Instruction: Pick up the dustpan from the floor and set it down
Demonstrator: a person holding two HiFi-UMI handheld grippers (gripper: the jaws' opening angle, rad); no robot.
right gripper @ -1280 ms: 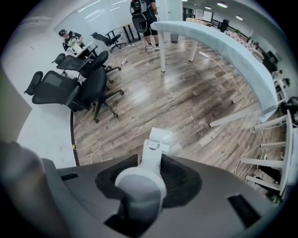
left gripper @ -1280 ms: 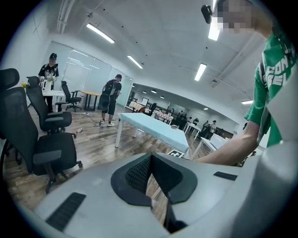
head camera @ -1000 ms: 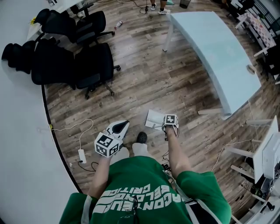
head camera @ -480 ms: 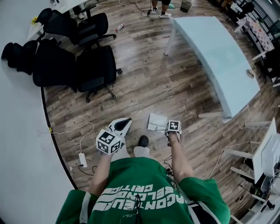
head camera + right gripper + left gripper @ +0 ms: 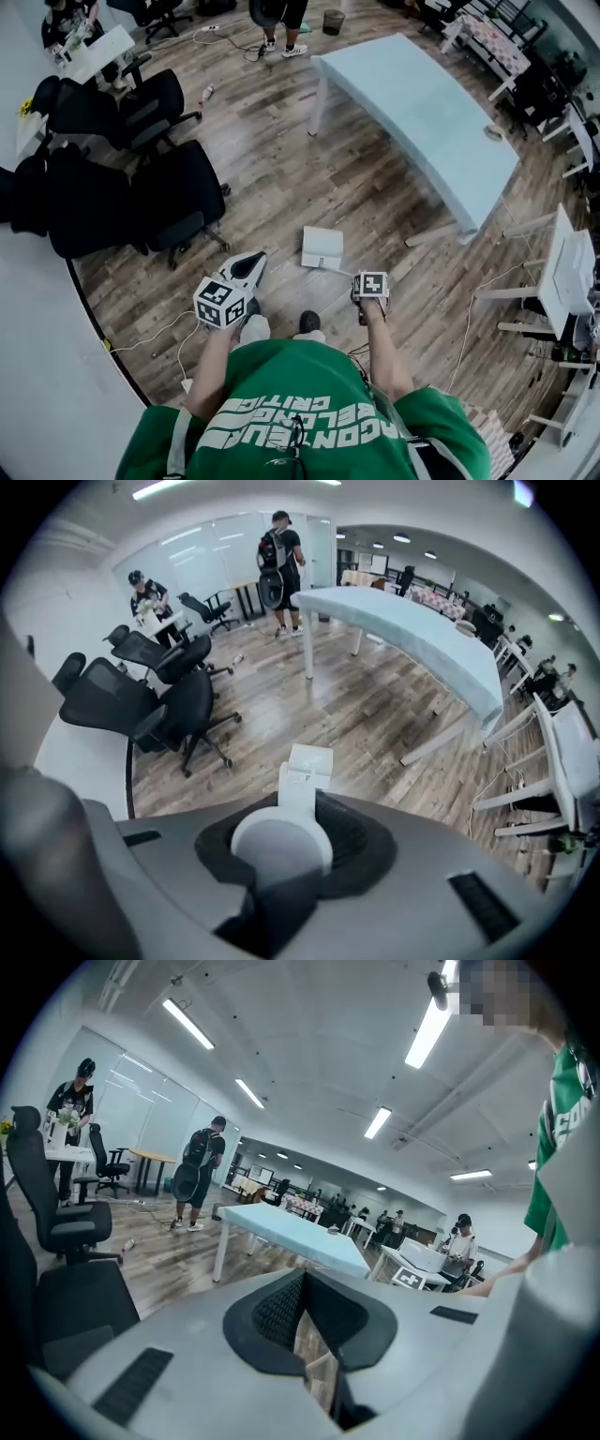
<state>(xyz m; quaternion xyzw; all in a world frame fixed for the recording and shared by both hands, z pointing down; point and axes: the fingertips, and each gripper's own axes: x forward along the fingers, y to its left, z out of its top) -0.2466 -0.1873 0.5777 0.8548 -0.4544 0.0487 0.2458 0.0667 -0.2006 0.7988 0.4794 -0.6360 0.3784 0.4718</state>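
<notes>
Closest to me, my right tongs (image 5: 359, 277) pinch the round handle of the white dustpan (image 5: 322, 249). Its pan points away from me over the floor, just ahead of my feet. My left tongs (image 5: 260, 258) are pressed together at the tips and empty, just left of the pan. A dark shoe (image 5: 308, 321) shows below, between the two tongs. White cables (image 5: 159, 330) trail across the floor at lower left. Farther left, black office chairs (image 5: 183, 197) cluster near a curved white wall (image 5: 37, 375). Ahead and to the right, a long pale blue bench (image 5: 422, 112) on white legs runs away from me. White desks (image 5: 567, 272) line the right edge. The floor (image 5: 281, 159) is brown wood planking. At the far end a person (image 5: 278, 14) stands beside a small bin (image 5: 332, 21).
</notes>
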